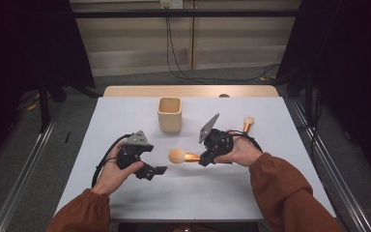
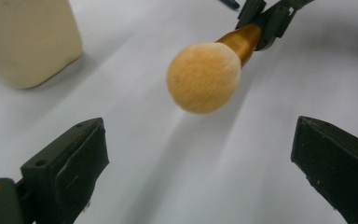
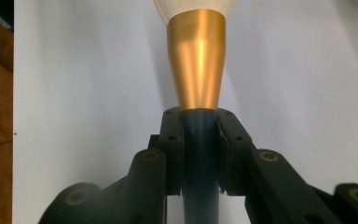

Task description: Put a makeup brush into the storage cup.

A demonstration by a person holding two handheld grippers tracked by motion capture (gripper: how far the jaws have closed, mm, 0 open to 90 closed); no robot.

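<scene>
On the left of the white worktop (image 1: pixel 125 193), the left hand-held gripper (image 1: pixel 155 170) sits low in the person's left hand (image 1: pixel 113 175), its jaws spread wide apart with nothing between them; in the left gripper view they frame bare worktop. Behind it, toward the far middle, a cream cup (image 1: pixel 169 114) stands upright, well apart from both tools. To the right of the left hand-held gripper and near its open jaws hangs a makeup brush (image 1: pixel 183 156), lying roughly level above the worktop with its round, fluffy head pointing left and its gold collar behind it. The right hand-held gripper (image 1: pixel 205 158) is clamped on the brush's dark handle just behind the gold collar, as the right gripper view shows plainly. Farther right, beyond the right hand (image 1: pixel 244 152), a second brush (image 1: pixel 247 123) lies on the worktop.
</scene>
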